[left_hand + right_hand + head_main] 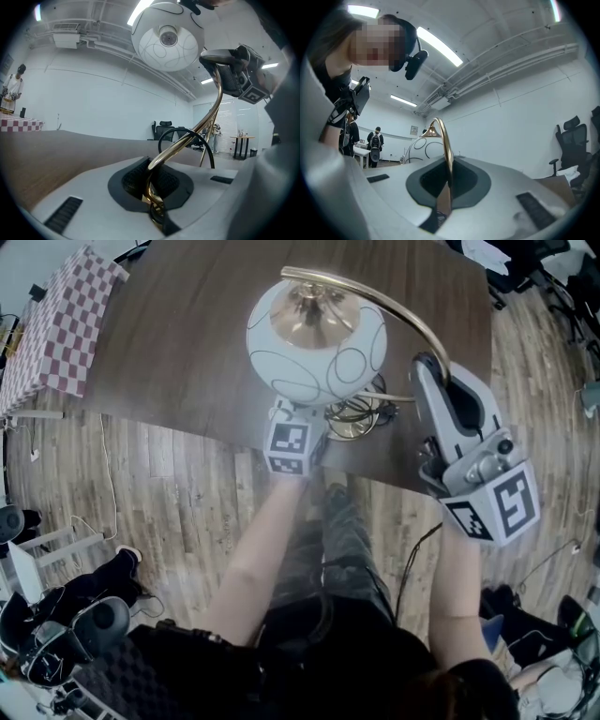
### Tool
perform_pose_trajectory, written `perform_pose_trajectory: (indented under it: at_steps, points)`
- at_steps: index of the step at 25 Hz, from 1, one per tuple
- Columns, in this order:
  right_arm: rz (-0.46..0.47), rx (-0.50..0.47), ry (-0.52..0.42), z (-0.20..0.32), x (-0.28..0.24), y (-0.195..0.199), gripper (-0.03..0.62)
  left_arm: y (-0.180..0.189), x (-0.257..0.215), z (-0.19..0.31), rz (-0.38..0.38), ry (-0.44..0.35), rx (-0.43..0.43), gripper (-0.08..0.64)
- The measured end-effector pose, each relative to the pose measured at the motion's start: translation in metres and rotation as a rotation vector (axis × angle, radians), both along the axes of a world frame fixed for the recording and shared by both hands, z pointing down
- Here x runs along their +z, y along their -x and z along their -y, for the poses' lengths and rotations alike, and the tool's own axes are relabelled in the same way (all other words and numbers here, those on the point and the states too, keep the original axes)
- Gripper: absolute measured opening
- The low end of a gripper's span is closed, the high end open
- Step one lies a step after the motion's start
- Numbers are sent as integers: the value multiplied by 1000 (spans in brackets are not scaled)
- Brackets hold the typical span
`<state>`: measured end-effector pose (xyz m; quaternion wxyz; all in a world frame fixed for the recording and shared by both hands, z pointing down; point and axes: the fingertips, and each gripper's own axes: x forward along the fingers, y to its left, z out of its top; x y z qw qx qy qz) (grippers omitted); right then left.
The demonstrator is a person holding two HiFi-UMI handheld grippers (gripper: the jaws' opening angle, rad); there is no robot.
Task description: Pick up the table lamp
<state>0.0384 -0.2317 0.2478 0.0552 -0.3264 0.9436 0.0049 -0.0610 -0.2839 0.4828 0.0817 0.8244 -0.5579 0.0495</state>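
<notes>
The table lamp has a white globe shade point(317, 341) with thin circle lines, a curved gold arm point(412, 320) and a gold base point(356, 420) half hidden under the globe. My left gripper point(323, 423) reaches in under the globe from the near table edge. In the left gripper view it point(151, 190) is shut on the gold stem low down, by a black cable loop point(187, 138). My right gripper point(429, 367) is shut on the gold arm higher up. In the right gripper view the arm point(446, 154) runs up out of the closed jaws point(446, 190) towards the globe point(423, 149).
The lamp stands near the front edge of a dark wooden table point(178, 352). A red-checked cloth point(61, 329) lies at the far left. Wooden floor, cables and bags surround the person's legs. Office chairs point(166, 129) and standing people point(374, 146) are in the background.
</notes>
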Motion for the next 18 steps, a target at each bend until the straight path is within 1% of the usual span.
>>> perform_pose_trajectory:
  at_steps: [10, 18]
  points:
    - [7, -10, 11, -5, -9, 1, 3, 2, -7, -6, 11, 11, 1, 2]
    - [14, -5, 9, -7, -23, 0, 3, 0, -21, -7, 10, 12, 11, 2]
